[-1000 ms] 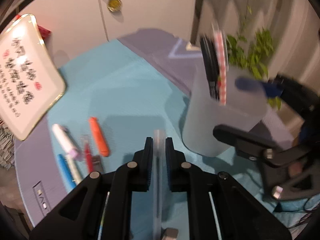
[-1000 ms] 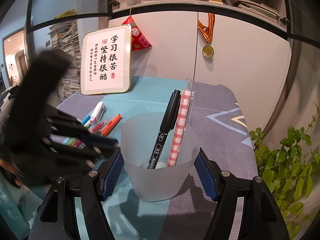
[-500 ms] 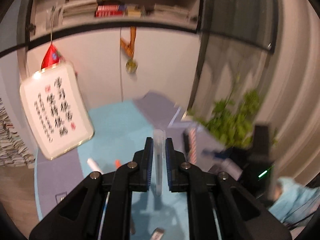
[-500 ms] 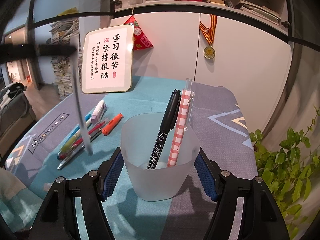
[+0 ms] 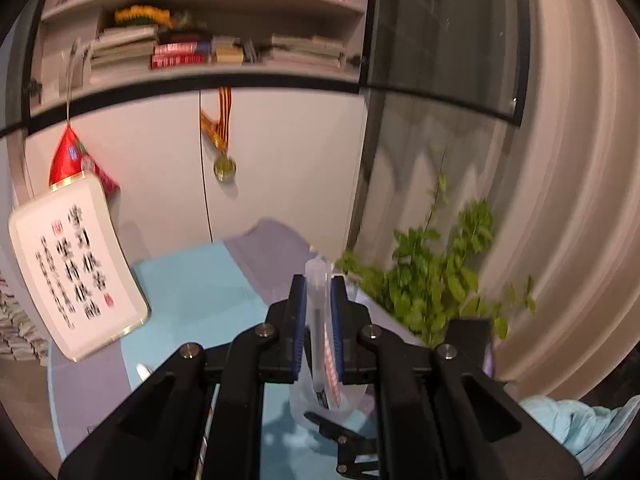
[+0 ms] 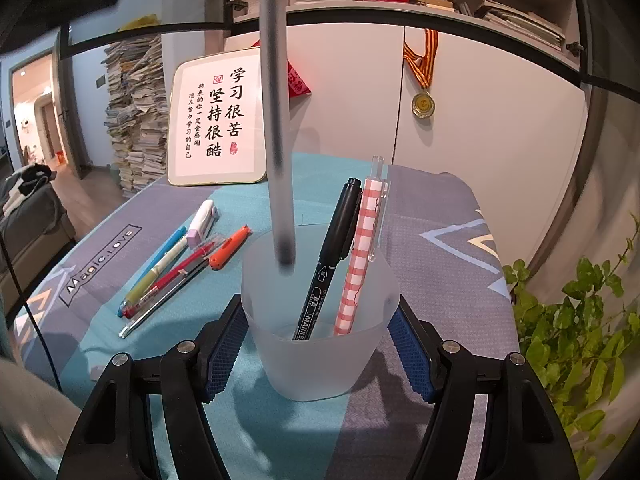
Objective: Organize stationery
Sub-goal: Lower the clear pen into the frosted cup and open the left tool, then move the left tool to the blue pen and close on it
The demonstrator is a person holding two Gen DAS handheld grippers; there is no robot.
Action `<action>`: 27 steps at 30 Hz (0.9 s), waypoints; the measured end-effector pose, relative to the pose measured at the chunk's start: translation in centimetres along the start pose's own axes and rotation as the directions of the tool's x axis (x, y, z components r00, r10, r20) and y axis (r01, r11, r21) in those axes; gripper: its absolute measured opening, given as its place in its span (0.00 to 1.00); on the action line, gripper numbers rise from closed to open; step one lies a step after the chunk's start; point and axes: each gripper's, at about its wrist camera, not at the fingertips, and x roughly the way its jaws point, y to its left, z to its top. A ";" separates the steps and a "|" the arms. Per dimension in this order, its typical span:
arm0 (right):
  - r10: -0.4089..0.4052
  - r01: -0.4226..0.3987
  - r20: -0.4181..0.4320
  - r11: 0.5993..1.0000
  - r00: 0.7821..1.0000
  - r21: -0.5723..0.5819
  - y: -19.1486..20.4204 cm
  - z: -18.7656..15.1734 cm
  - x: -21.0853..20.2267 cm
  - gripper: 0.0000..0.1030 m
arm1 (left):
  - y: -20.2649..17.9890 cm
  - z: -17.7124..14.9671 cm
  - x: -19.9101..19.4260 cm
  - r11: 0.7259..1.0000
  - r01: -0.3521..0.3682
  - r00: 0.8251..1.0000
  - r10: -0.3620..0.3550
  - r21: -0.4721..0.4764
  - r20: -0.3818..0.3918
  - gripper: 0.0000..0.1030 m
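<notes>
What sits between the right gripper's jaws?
The frosted cup, clamped by the right gripper, holding a black marker and checked pen; shown in the right wrist view.

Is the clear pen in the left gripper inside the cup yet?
Partly: the clear pen hangs upright, its tip just below the cup rim, clamped by the left gripper.

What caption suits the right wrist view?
Right tool holds frosted cup with marker and checked pen; translucent pen descends.

The left wrist camera looks from high above the table (image 5: 192, 292) toward the bookshelf (image 5: 224, 52), while the right wrist camera sits low and close behind the cup (image 6: 320, 344), both sharing the cup, framed sign (image 6: 218, 120) and medal (image 6: 423, 105).
</notes>
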 end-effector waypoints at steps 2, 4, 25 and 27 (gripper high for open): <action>-0.001 0.001 0.000 1.000 1.000 -0.003 0.1 0.0 0.0 0.69 | 0.3 -0.7 0.7 1.000 0.008 0.999 -0.009 -0.015 -0.033 0.10; -0.001 0.001 0.001 1.000 1.000 -0.004 0.2 0.0 0.0 0.69 | 0.4 -1.1 1.0 1.000 0.015 0.999 -0.016 -0.022 -0.051 0.10; -0.004 0.004 -0.001 1.000 1.000 0.005 0.2 -0.1 -0.1 0.69 | 6.6 -5.9 -3.0 0.985 -0.161 0.983 0.154 -0.063 -0.098 0.38; -0.006 0.006 -0.002 1.000 1.000 0.002 0.3 -0.1 -0.1 0.69 | 8.5 -7.3 -2.8 0.974 -0.201 0.972 0.186 -0.104 -0.142 0.38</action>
